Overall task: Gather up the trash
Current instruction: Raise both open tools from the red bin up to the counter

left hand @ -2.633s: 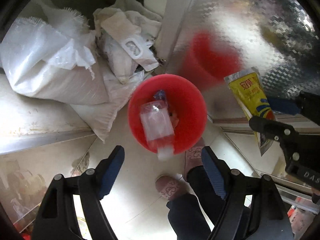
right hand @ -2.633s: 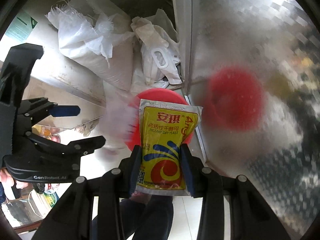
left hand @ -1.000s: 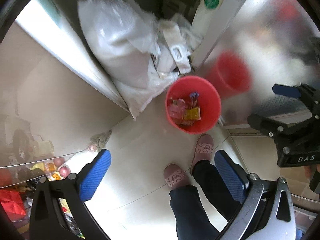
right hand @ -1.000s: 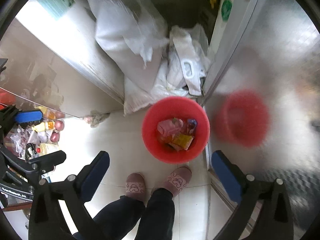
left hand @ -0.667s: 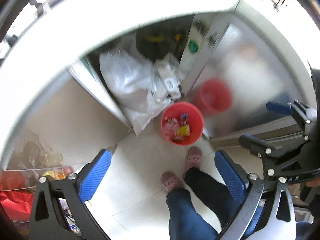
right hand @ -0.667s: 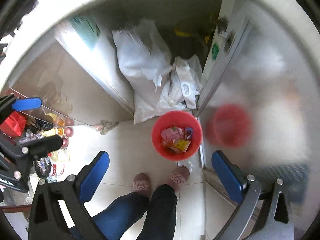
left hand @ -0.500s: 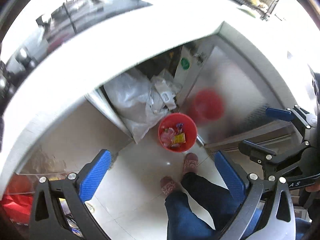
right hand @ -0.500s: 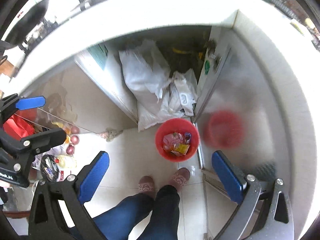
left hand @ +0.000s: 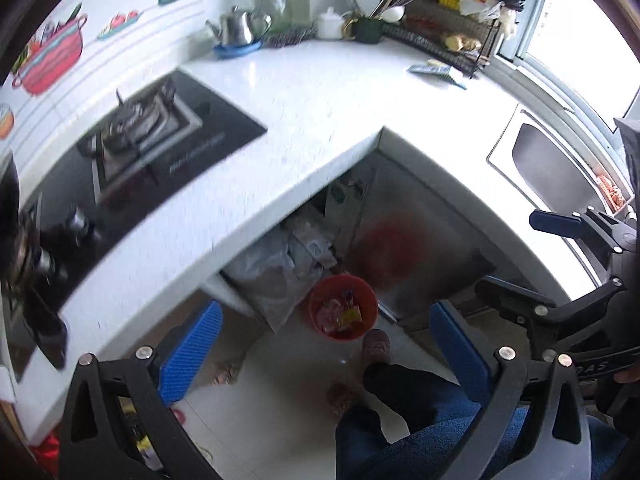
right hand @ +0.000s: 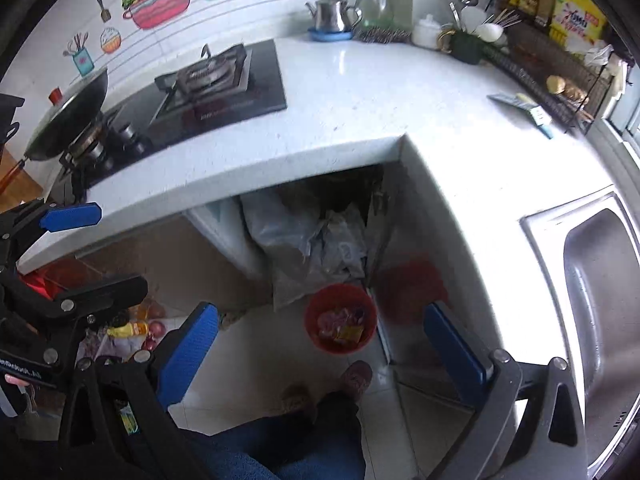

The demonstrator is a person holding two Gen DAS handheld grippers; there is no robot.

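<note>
A red bin [left hand: 343, 307] [right hand: 340, 318] stands on the floor below the counter corner, holding pink and yellow wrappers [right hand: 342, 329]. My left gripper [left hand: 324, 344] hangs open high above it, nothing between its blue pads. My right gripper [right hand: 320, 344] is open too and empty, also far above the bin. Each gripper shows at the edge of the other's view. A small blue and yellow packet [left hand: 438, 70] [right hand: 524, 110] lies on the white counter [left hand: 320, 92] [right hand: 360, 92] near the wire rack.
A gas hob [right hand: 208, 84] and a wok [right hand: 68, 114] sit left, a steel sink [right hand: 596, 276] right. A kettle [right hand: 334, 14], jars and a wire rack [right hand: 556, 80] line the back. White sacks [right hand: 312, 248] fill the open cupboard. A person's legs and slippers [right hand: 352, 376] stand by the bin.
The yellow yeast packet left my right gripper and lies in the bin. Both grippers rose from bin level to above the counter, which has come into view.
</note>
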